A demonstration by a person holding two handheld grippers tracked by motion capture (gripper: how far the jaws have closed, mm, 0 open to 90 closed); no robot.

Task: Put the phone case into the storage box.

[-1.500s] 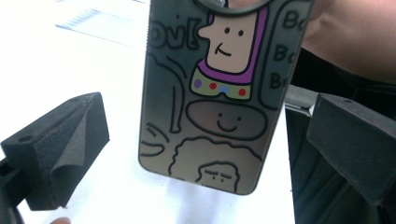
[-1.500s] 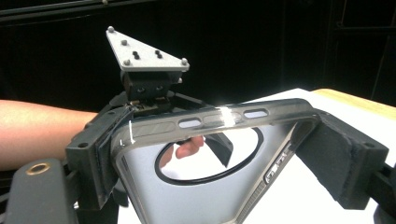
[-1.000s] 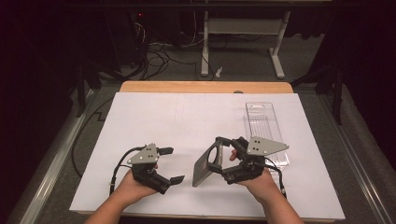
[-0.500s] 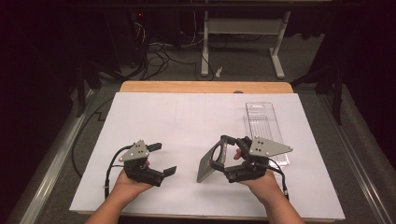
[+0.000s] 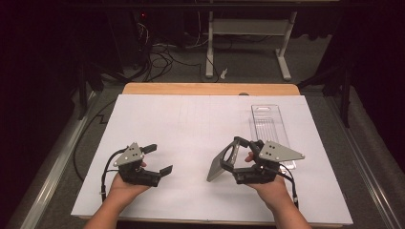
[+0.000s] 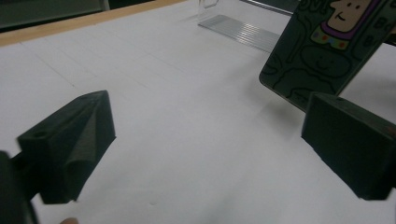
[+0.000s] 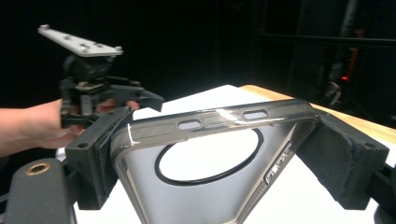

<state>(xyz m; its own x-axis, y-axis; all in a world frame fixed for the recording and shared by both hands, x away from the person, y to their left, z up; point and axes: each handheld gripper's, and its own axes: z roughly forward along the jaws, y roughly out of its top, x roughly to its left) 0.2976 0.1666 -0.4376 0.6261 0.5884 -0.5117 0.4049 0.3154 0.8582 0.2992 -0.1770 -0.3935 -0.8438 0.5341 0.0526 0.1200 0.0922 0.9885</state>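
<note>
Right claw (image 5: 232, 160) clamped on the edges of a grey phone case (image 5: 220, 163), held tilted above the white worktop (image 5: 191, 129) near its front edge; the left claw (image 5: 158, 159), jaws wide and empty, faces the case from well apart. Step in hand, as judged: presenting the case for a two-handed grip. The next move calls for bringing the left claw to the case's free end. A clear plastic tray (image 5: 270, 126) lies behind the right claw; the room beyond is dark, with cables (image 5: 162, 52) on the floor.
</note>
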